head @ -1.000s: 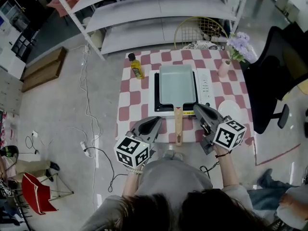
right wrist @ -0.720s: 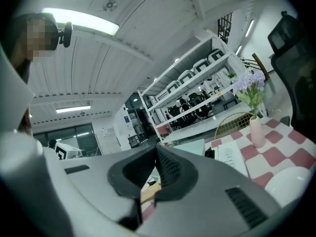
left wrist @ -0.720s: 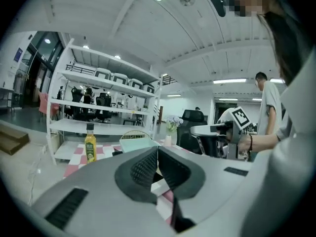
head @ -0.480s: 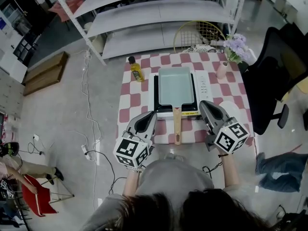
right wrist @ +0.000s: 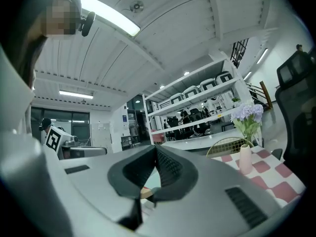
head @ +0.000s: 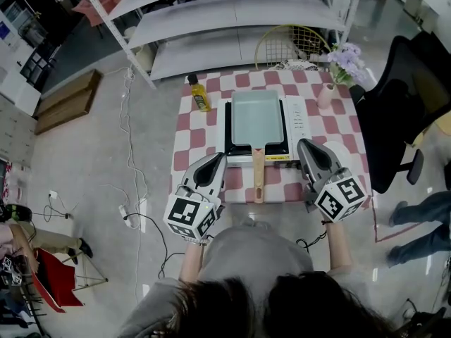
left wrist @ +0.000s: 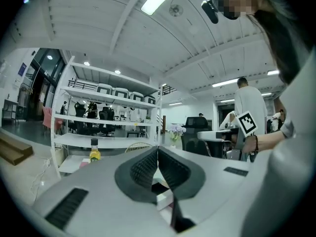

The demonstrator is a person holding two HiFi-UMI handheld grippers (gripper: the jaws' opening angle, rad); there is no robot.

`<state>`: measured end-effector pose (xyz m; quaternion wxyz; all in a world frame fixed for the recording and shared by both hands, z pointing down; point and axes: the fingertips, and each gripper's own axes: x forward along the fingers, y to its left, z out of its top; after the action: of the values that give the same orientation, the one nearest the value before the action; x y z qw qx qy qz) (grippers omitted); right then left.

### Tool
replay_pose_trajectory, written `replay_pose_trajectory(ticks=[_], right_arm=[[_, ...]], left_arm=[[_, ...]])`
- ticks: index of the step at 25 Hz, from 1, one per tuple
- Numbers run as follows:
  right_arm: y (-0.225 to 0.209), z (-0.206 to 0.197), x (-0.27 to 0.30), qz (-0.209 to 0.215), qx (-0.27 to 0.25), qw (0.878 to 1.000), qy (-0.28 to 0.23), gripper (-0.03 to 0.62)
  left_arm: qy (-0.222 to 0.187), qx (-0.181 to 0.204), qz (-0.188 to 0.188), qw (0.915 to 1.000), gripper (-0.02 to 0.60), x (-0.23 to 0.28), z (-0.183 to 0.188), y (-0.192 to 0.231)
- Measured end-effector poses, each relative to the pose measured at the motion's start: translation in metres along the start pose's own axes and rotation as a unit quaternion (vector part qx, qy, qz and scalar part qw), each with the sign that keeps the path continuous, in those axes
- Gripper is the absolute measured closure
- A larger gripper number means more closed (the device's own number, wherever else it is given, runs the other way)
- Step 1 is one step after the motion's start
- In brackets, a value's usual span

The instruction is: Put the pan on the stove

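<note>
In the head view a rectangular pale-green pan [head: 256, 117] sits on the white stove [head: 299, 124], its wooden handle [head: 258, 175] pointing toward the person. My left gripper [head: 219, 159] hovers left of the handle near the table's front edge, jaws shut and empty. On the other side of the handle my right gripper [head: 304, 146] is also shut with nothing held. In the left gripper view the closed left gripper [left wrist: 158, 149] points level toward the shelves. The right gripper view shows the shut right gripper [right wrist: 156, 151], with a sliver of the handle [right wrist: 144, 193] below the jaws.
A yellow oil bottle [head: 198, 94] stands at the checked table's [head: 199, 139] back left. A pink vase with purple flowers [head: 329, 96] is at the back right, a white plate [head: 342, 154] beside the right gripper. White shelves [head: 211, 20] stand behind; a black chair [head: 398, 104] is right.
Both grippers have drawn back from the pan's handle, apart and upward, and rolled. The pan stays on the stove. A person's legs passed by at the lower right.
</note>
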<state>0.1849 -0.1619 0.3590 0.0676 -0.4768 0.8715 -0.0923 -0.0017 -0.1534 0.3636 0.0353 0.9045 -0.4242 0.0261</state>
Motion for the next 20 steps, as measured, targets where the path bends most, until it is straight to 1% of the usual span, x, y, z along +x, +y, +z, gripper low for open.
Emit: replay_pose_trajectory(ticks=[5, 17, 20], right_arm=[[-0.0006, -0.0018, -0.0028, -0.002, -0.011, 1.000, 0.000, 0.571], [-0.0041, -0.0066, -0.0043, -0.007, -0.012, 1.000, -0.004, 0.571], [-0.0041, -0.0072, -0.0043, -0.007, -0.019, 1.000, -0.003, 0.571]], left_arm=[[-0.002, 0.001, 0.003, 1.0000, 0.554, -0.0026, -0.0007, -0.0017], [-0.002, 0.001, 0.002, 1.0000, 0.555, -0.0022, -0.0029, -0.0038], [-0.002, 0.001, 0.000, 1.0000, 0.555, -0.0012, -0.0033, -0.0047]])
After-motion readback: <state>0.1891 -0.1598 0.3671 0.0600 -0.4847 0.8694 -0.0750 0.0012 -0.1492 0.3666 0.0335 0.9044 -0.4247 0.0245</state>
